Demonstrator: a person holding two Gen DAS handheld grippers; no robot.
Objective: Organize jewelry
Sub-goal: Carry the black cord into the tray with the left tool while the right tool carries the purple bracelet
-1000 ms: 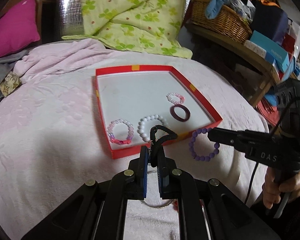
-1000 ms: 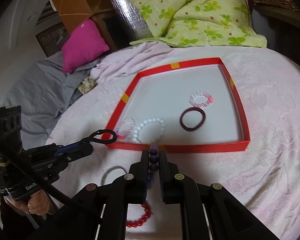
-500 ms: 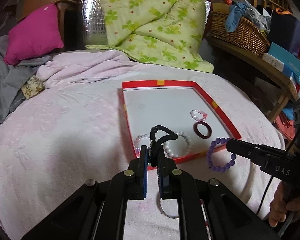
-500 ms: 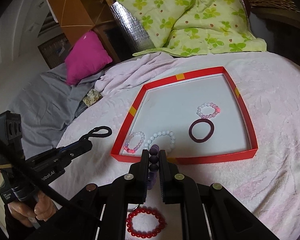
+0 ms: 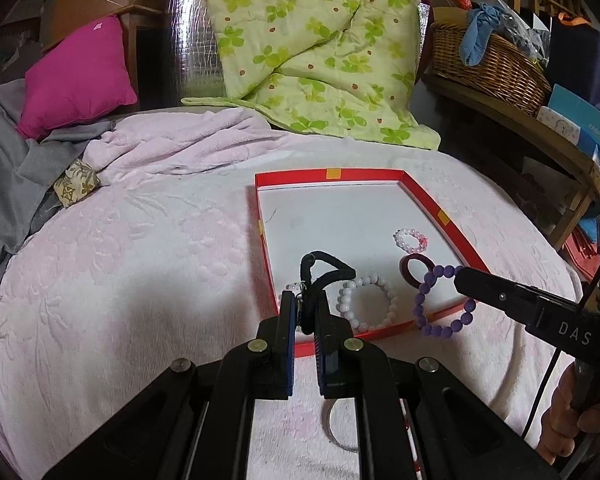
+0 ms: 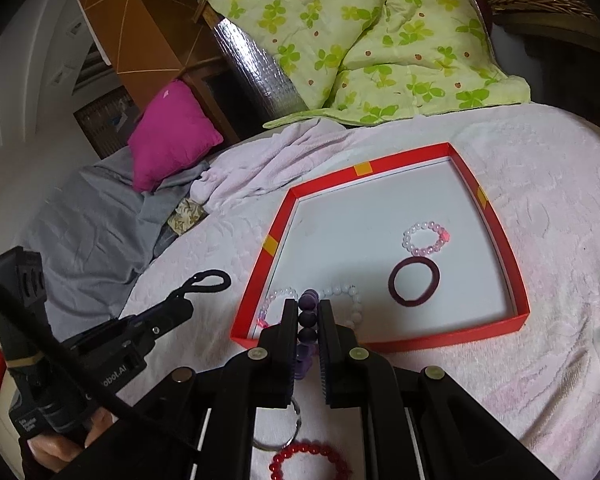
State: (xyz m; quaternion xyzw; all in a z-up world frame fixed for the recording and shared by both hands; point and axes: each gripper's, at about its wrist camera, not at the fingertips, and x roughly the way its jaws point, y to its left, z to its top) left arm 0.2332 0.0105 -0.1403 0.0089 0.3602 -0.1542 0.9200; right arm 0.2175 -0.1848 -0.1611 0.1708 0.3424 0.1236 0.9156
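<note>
**Four pieces boxed, two in your grippers, two still on the bed**

Your red box [image 6: 504, 248] lies flat on the pink blanket [image 6: 560, 200], its open side up. It already holds a white bead bracelet [image 5: 366, 300], a dark red hair tie [image 6: 414, 283], a pale pink bracelet [image 6: 425, 238] and a clear pink one [image 6: 272, 304]. Your left gripper [image 5: 305, 316] is clamped on a black hair tie [image 5: 324, 270], its loop pointing forward over the box's near edge. Your right gripper [image 6: 309, 316] pinches a purple bead bracelet [image 5: 440, 300], hanging on edge above the near rim. Judging by this, the red bead bracelet [image 6: 310, 460] and metal ring [image 6: 276, 436] remain.
</note>
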